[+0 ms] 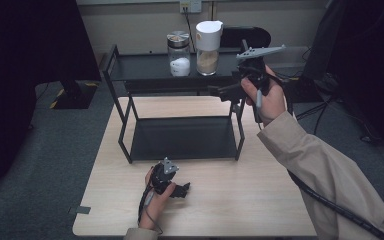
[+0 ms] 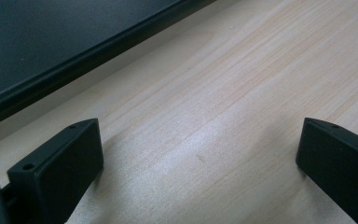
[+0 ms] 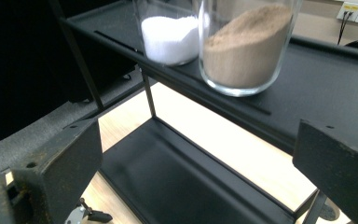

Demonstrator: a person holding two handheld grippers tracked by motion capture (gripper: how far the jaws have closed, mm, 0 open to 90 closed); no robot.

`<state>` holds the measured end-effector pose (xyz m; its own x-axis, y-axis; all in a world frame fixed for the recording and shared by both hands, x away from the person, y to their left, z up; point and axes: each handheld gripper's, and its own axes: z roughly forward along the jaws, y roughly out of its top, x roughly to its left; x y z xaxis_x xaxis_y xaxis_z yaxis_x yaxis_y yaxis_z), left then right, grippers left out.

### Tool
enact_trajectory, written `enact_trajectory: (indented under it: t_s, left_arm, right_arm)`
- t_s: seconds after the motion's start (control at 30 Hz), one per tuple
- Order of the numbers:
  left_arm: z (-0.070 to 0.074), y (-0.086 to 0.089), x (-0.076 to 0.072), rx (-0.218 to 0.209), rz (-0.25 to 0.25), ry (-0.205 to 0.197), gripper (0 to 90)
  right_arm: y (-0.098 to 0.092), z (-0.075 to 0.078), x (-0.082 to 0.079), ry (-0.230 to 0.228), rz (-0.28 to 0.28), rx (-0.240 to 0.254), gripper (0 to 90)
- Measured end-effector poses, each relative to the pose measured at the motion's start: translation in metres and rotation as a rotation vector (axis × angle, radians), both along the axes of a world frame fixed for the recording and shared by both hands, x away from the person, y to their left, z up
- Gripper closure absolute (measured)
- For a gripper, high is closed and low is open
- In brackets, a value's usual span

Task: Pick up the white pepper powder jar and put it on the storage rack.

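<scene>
The right gripper [image 1: 215, 91] hangs wide open and empty near the brown-powder jar [image 3: 242, 46]; the left gripper [image 2: 200, 154] rests open on the table [image 2: 242, 93]. Closing off-centre could tip the jar into the white-powder jar [image 3: 168, 37] or off the shelf [image 3: 307, 74].

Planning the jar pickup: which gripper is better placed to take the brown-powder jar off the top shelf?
Right. The right gripper is raised by the top shelf, jaws open, close to the brown-powder jar. The left gripper rests low on the table, well short of the rack.
</scene>
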<state>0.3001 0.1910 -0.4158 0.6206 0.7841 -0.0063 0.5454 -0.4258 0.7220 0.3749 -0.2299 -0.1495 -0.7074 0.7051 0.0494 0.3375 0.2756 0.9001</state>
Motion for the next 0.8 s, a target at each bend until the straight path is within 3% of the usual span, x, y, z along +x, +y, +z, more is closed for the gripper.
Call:
enact_trajectory:
  t_s: [0.4,0.8]
  left_arm:
    - [0.0,0.0,0.0,0.0,0.0,0.0,0.0]
    - [0.0,0.0,0.0,0.0,0.0,0.0,0.1]
  right_arm:
    - [-0.003,-0.018,-0.01,0.0,0.048,0.003,0.8]
    - [-0.011,-0.042,-0.015,0.009,0.059,0.016,0.5]
